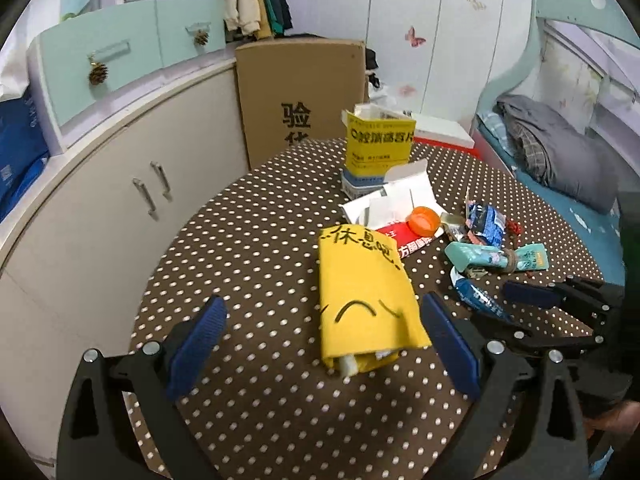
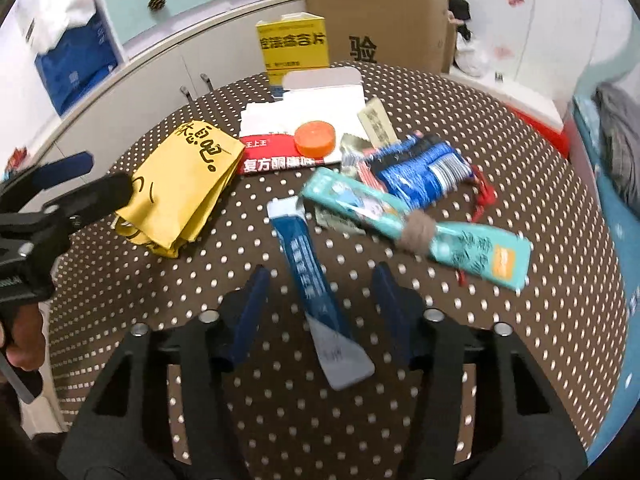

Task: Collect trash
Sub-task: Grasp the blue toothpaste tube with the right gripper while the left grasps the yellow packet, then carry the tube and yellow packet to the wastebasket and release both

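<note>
Trash lay scattered on the brown polka-dot table (image 2: 520, 128), so the right gripper (image 2: 320, 300) straddled a flat blue foil sachet (image 2: 316, 280) without pinching, while the left gripper (image 1: 320, 340) stood wide around a folded yellow paper bag (image 1: 364, 296).

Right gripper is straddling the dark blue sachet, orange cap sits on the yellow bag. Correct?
Not quite. The orange cap sits on the red-and-white box, beside the yellow bag; the right wrist view shows it. The right gripper does straddle the dark blue sachet.
</note>
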`<state>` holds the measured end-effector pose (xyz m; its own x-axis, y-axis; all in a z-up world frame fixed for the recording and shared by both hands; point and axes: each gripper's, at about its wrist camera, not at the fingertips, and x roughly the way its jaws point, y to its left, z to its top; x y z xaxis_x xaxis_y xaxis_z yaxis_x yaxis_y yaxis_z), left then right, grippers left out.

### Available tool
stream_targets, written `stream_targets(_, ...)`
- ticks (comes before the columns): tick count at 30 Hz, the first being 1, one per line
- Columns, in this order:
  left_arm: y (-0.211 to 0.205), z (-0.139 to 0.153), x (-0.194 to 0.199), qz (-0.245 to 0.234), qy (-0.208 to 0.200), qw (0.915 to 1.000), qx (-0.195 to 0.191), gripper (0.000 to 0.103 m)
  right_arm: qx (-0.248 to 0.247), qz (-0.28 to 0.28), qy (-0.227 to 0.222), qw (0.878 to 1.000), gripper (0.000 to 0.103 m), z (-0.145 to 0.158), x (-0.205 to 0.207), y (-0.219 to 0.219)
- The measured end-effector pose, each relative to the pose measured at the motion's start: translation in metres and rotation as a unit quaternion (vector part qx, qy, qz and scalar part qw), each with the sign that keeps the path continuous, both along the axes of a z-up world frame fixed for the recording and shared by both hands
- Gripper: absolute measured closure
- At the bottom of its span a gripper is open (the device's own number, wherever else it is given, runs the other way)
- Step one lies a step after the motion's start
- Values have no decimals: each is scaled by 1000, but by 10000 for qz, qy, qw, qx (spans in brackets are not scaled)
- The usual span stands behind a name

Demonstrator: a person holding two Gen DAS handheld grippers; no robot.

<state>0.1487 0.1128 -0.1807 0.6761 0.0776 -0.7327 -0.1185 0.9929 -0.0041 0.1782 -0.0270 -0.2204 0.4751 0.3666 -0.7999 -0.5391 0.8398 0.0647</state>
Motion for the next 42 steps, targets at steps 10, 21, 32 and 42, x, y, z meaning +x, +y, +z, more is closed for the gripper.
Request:
stream_targets(10,-7,-34,28,-395,556,9970,-356,56,487,-75,219,9985,90,3,-25,-25)
stream_targets(21,-31,-19,-28,-700,363,9966,-253,59,1018,-694,77,9924,90,23,-63,-105)
stream_targets(32,-100,28,-38,-1398,-66,9898,-264,59,1398,-1496,-611,9769,90,76,-75,-193)
stream_targets(42,-201,55,-28,-2380,-375,9703,-218,59,1516,-2961,-825,9395,90,86,-87,-334)
